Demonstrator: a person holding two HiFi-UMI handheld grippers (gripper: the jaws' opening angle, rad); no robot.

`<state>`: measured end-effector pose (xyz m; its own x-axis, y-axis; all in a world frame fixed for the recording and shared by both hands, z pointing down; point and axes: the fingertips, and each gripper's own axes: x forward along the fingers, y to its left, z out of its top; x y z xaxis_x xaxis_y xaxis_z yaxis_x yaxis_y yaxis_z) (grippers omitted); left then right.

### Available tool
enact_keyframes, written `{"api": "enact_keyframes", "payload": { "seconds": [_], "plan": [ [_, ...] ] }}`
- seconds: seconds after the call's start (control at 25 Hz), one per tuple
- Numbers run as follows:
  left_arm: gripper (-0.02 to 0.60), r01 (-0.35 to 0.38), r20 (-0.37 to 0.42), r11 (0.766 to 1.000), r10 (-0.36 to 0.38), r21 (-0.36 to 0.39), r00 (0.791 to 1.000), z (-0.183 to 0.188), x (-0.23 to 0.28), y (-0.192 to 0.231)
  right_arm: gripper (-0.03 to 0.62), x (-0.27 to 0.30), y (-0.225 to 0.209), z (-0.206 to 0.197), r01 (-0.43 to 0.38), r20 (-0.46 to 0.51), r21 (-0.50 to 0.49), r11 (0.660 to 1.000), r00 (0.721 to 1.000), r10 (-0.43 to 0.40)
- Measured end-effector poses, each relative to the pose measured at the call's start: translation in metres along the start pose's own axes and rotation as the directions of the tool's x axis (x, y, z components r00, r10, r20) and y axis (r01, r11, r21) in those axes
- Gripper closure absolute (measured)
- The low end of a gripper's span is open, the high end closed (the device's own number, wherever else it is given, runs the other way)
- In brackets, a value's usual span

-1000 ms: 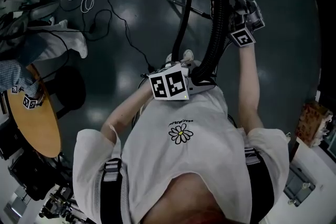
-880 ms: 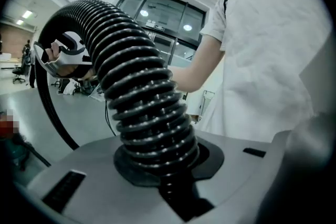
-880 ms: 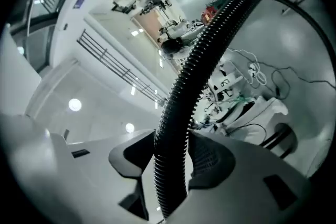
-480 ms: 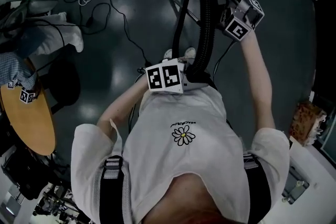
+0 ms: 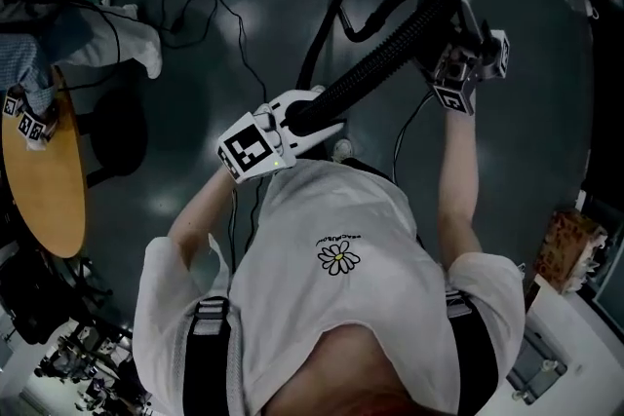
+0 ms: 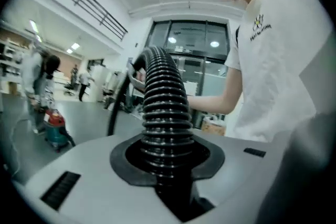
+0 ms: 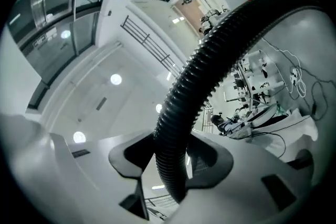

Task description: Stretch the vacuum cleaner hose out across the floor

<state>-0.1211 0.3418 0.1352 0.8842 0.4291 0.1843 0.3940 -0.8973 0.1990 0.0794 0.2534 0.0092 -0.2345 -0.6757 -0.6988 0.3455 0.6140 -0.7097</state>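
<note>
Left gripper [image 5: 310, 115] clamps the black ribbed vacuum hose [image 5: 380, 63] near its end, its jaws having just opened a touch. Right gripper [image 5: 453, 24], farther right, stands wide around the hose's far bend, with a gap at one pad. The hose spans between them in the air, above the dark floor [image 5: 546, 112].
</note>
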Motion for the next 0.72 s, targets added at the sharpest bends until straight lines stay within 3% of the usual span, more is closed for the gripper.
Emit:
{"api": "enact_keyframes", "payload": {
  "seconds": [0.08, 0.2, 0.28, 0.4, 0.56, 0.72],
  "plan": [
    [0.486, -0.116, 0.084, 0.993, 0.117, -0.012, 0.99, 0.021, -0.024, -0.002, 0.413, -0.01, 0.016, -0.021, 0.019, -0.08, -0.035, 0.999, 0.997, -0.021],
    [0.483, -0.154, 0.093, 0.988, 0.156, -0.03, 0.983, 0.053, -0.044, -0.033, 0.413, -0.015, 0.035, -0.042, 0.0, -0.13, -0.025, 1.0, 0.992, -0.003],
    [0.483, -0.196, 0.078, 0.98, 0.193, 0.029, 0.978, 0.072, -0.043, -0.054, 0.413, -0.01, 0.044, -0.046, -0.056, -0.101, -0.012, 0.998, 0.993, 0.054],
    [0.483, -0.299, 0.026, 0.948, 0.298, 0.104, 0.954, 0.062, -0.047, -0.061, 0.413, 0.003, 0.054, -0.055, -0.093, -0.045, -0.081, 0.992, 0.995, 0.09],
    [0.473, -0.377, 0.108, 0.926, 0.376, -0.02, 0.92, 0.042, -0.067, -0.036, 0.413, 0.023, 0.053, -0.066, 0.0, 0.023, -0.216, 0.976, 1.0, 0.006],
    [0.469, -0.411, 0.206, 0.91, 0.412, -0.05, 0.888, 0.058, -0.071, -0.032, 0.413, 0.017, 0.048, -0.056, 0.034, 0.185, -0.187, 0.982, 0.983, 0.001]
  ]
}}
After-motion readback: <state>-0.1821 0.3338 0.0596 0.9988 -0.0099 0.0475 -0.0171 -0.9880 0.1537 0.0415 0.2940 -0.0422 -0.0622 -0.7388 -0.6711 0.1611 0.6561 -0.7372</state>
